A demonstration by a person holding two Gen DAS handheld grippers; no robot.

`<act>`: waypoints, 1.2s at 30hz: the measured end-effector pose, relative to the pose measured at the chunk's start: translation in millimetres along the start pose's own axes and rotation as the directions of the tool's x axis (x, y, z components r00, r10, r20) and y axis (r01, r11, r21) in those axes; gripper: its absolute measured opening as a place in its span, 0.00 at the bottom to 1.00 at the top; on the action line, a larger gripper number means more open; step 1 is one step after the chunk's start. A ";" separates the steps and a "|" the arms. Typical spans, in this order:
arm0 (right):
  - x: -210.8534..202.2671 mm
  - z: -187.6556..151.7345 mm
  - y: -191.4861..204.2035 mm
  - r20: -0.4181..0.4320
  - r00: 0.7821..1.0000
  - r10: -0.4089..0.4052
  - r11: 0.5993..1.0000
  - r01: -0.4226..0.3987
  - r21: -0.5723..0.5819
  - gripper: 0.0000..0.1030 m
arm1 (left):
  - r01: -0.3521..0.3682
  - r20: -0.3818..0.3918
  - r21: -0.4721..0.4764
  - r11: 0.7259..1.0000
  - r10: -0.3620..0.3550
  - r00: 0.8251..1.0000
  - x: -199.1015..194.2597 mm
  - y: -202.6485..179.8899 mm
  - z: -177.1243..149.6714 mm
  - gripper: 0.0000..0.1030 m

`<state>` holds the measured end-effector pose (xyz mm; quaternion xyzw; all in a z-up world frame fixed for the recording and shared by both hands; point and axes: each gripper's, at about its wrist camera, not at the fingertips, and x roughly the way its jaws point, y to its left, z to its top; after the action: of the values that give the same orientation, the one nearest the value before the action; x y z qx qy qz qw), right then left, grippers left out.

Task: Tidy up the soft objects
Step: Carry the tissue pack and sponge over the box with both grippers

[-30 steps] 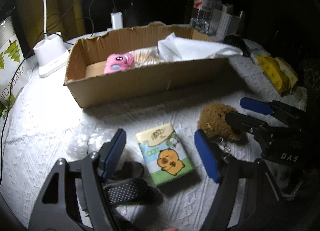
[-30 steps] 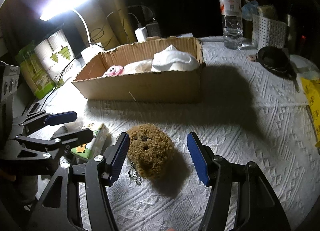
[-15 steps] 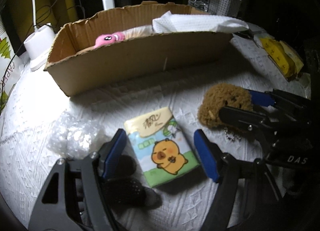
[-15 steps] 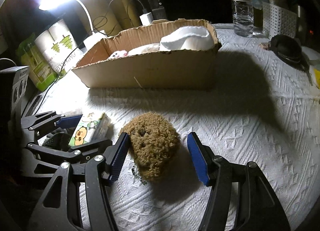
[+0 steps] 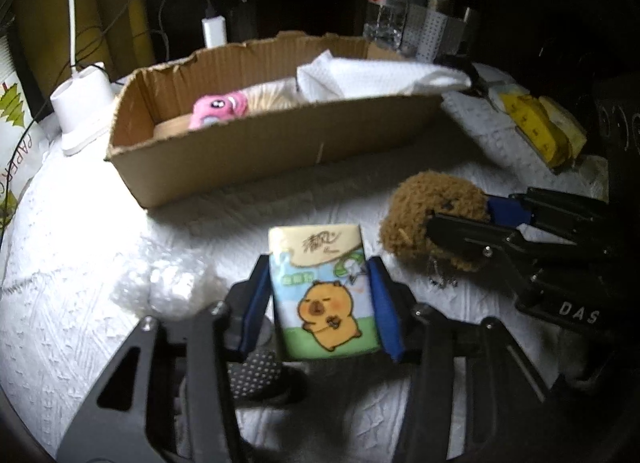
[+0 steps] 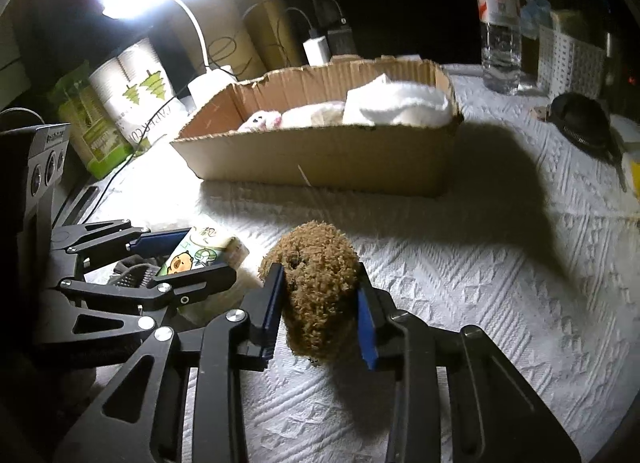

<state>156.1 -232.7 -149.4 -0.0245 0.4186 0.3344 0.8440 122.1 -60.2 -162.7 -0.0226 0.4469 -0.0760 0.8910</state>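
My left gripper (image 5: 320,303) is shut on a tissue pack (image 5: 322,295) with a capybara print and holds it just above the white tablecloth. It also shows in the right wrist view (image 6: 200,255). My right gripper (image 6: 320,307) is shut on a brown fuzzy plush (image 6: 320,287), lifted a little; the plush also shows in the left wrist view (image 5: 432,219). Behind them stands an open cardboard box (image 5: 280,139) holding a pink plush (image 5: 218,109) and a white cloth (image 5: 372,77).
A crumpled clear plastic wrap (image 5: 172,283) and a dark mesh object (image 5: 256,375) lie by the left gripper. A lamp base (image 5: 82,103), charger (image 5: 214,31), water bottle (image 6: 498,19), white basket (image 6: 568,59), yellow packs (image 5: 540,131) and a black object (image 6: 580,123) ring the table.
Both grippers have closed: the left on the tissue pack, the right on the brown plush. Both objects have been raised slightly off the cloth.
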 end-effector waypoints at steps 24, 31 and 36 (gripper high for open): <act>-42.3 32.3 13.9 0.097 0.994 -0.045 0.998 0.049 -0.035 0.34 | -0.021 0.165 -0.055 0.998 0.030 0.986 -63.7 34.5 22.7 0.47; -44.6 47.0 16.6 0.111 0.993 -0.039 0.997 0.045 -0.056 0.34 | -0.033 0.202 -0.075 0.997 0.048 0.978 -77.0 47.6 29.2 0.48; -48.5 59.2 17.8 0.132 0.991 -0.034 0.997 0.043 -0.070 0.34 | -0.057 0.227 -0.084 0.995 0.075 0.971 -83.3 56.2 34.7 0.48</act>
<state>165.8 -226.2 -71.7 -0.0413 0.3494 0.3339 0.8744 107.3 7.3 -81.9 -0.0505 0.3439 -0.0260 0.9373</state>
